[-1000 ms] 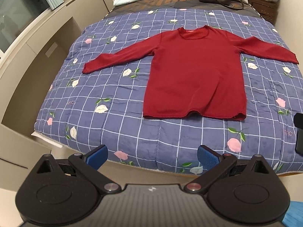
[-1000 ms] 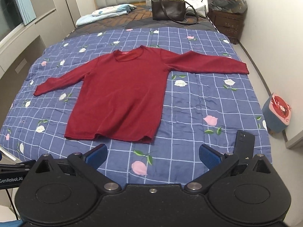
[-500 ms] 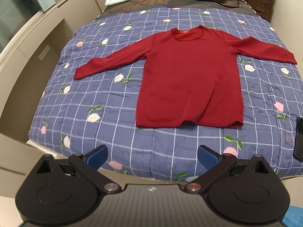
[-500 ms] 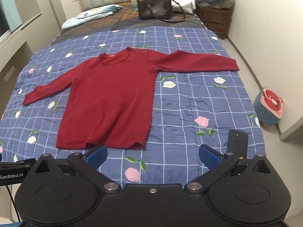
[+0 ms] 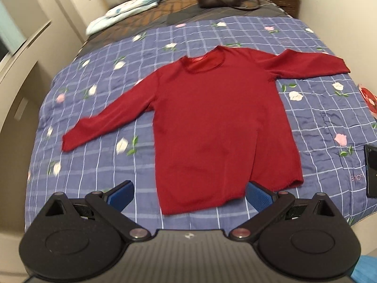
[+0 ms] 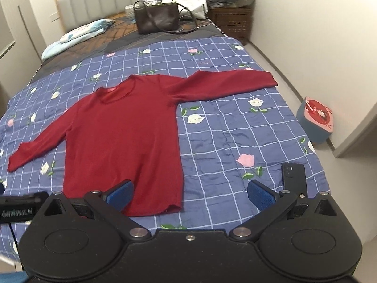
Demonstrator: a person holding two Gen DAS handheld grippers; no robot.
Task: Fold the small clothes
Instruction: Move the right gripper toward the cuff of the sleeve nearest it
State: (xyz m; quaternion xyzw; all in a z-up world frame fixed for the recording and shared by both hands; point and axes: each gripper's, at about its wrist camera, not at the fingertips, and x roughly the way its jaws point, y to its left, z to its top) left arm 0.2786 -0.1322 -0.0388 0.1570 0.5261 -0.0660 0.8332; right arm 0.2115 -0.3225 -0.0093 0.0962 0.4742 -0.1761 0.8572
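A dark red long-sleeved sweater [image 5: 219, 127] [image 6: 127, 136] lies flat on the blue checked floral quilt [image 5: 99, 165] [image 6: 231, 127], neck toward the headboard, both sleeves spread out. My left gripper [image 5: 189, 197] hovers open just above the hem, its blue pads either side of the sweater's lower edge and nothing held. Over the hem's right corner my right gripper [image 6: 189, 194] is also open and empty. The left pad [image 6: 119, 194] overlaps the red fabric in view.
A black phone [image 6: 293, 175] [image 5: 371, 169] lies on the quilt near the foot's right corner. A brown handbag [image 6: 157, 20], a white bag and a pillow [image 6: 77, 35] sit at the head of the bed. A blue stool [image 6: 315, 120] stands by the right wall.
Both grippers have moved forward and lower toward the sweater's hem. The sweater now fills more of each view and has not moved.
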